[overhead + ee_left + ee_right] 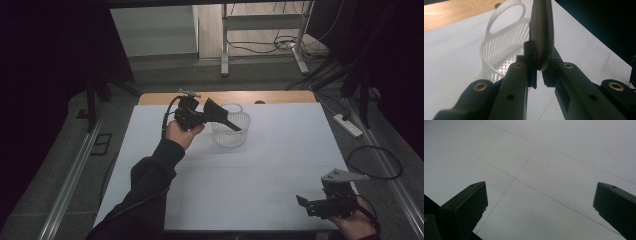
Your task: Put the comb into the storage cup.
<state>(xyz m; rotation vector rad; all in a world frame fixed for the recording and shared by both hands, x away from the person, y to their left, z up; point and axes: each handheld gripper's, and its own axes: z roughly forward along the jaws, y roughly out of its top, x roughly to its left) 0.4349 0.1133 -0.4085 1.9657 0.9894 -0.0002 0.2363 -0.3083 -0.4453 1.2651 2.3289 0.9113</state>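
Note:
A white slotted plastic basket (230, 132) with a loop handle stands at the far middle of the white table (275, 160). My left gripper (203, 116) is shut on a black flat utensil (224, 117), which slants out over the basket's rim. In the left gripper view the utensil (541, 35) stands edge-on between the pads (532, 62), with the basket (499, 50) just behind. My right gripper (311, 203) rests low at the table's near right corner. Its jaws stand wide apart and open over bare table (540, 195).
A wooden strip (280, 96) runs along the table's far edge. On the floor to the right lie a power strip (347, 125) and a looped cable (375, 162). A metal frame (225, 50) stands behind the table.

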